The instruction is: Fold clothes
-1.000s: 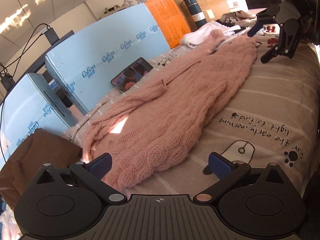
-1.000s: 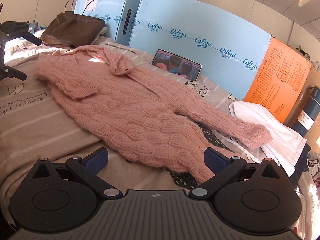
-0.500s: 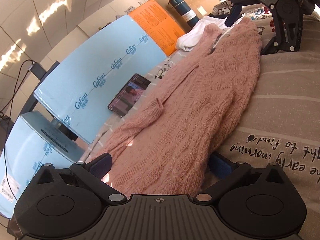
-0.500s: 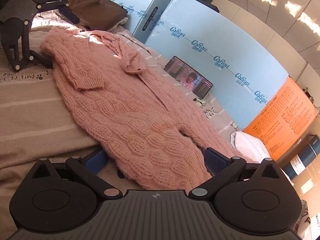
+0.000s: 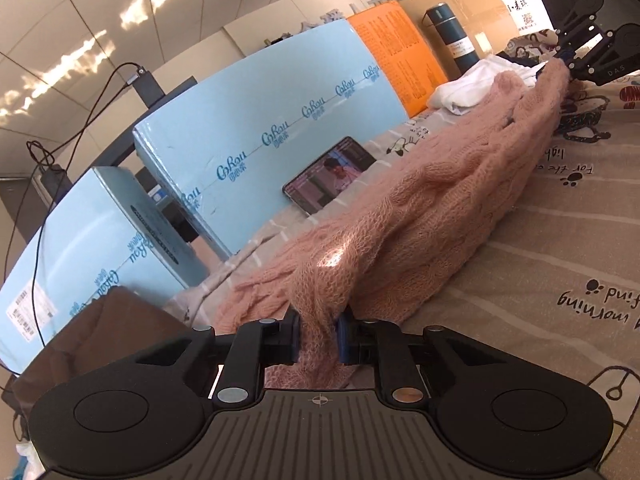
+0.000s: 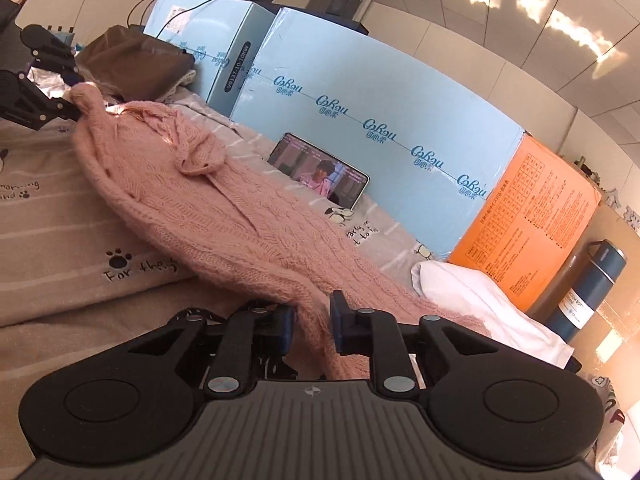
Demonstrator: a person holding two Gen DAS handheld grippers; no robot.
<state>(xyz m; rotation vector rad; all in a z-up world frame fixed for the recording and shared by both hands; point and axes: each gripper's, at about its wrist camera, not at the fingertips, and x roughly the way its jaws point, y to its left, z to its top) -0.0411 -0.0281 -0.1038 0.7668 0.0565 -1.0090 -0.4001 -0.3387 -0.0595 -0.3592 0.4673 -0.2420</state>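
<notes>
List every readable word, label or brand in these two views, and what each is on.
"CoRou": repeated on the blue boxes.
"For the": bed sheet, by a paw print.
"V9137-10-10KW": blue box end, roughly.
Orange box, bottle label: too small.

We see a pink sweater [image 5: 460, 200] of loose, fuzzy cable knit (open enough to glow where sun strikes it). The bedsheet [image 5: 560, 248] is smooth, matt printed cloth. Both tongs, left [image 5: 318, 338] and right [image 6: 311, 327], look like matt black plastic with blue pads. The blue cartons [image 6: 380, 120] are slightly glossy cardboard; the phone [image 6: 318, 170] is glassy.
</notes>
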